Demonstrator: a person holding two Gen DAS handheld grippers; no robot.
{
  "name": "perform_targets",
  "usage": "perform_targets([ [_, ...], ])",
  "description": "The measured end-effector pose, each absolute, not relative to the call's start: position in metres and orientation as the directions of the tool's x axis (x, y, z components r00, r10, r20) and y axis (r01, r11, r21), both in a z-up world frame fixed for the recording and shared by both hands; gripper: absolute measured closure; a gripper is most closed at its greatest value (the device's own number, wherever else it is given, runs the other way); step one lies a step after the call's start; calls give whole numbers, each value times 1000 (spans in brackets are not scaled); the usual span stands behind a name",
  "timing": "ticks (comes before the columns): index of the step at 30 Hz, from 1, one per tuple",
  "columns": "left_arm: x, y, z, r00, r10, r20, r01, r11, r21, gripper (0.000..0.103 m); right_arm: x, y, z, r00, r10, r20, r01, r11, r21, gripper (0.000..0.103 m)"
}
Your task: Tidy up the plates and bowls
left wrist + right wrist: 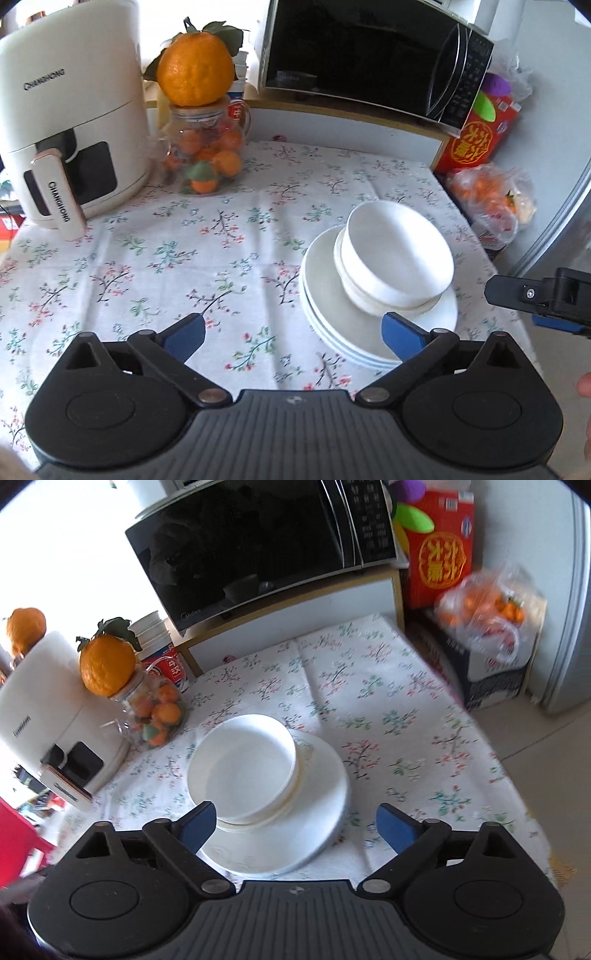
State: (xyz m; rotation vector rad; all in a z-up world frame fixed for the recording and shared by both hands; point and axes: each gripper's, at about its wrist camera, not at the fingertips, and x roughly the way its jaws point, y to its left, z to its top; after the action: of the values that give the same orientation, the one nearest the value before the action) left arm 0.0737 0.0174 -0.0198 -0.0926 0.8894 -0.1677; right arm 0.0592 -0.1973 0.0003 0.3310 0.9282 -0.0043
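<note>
A stack of white bowls (395,254) sits on a stack of white plates (332,306) on the floral tablecloth, right of centre in the left wrist view. My left gripper (293,338) is open and empty, just in front and left of the plates. The bowls (243,764) and plates (317,812) also show in the right wrist view. My right gripper (295,829) is open and empty, hovering over the plates' near edge. The right gripper also shows at the right edge of the left wrist view (543,299).
A white air fryer (70,129) and a glass jar of oranges (205,158) stand at the back left. A black microwave (373,55) sits on a shelf behind. A red box (480,144) and a bag of oranges (487,206) lie off the table's right side.
</note>
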Motion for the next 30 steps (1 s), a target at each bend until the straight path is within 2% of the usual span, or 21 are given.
perform_targets([
  [4, 65, 12, -26, 625, -145, -767, 105, 989, -102, 0, 42, -188, -12, 636, 96, -766, 126, 966, 225, 9],
  [11, 57, 3, -28, 647, -84, -758, 126, 992, -3, 0, 38, -181, -23, 622, 44, -782, 96, 987, 132, 6],
  [22, 63, 2, -36, 591, -95, -801, 118, 993, -31, 0, 39, -178, -30, 595, 40, -802, 117, 984, 136, 6],
  [30, 60, 3, -34, 601, -73, -796, 110, 994, -8, 0, 39, -175, -31, 588, 55, -807, 95, 986, 136, 5],
])
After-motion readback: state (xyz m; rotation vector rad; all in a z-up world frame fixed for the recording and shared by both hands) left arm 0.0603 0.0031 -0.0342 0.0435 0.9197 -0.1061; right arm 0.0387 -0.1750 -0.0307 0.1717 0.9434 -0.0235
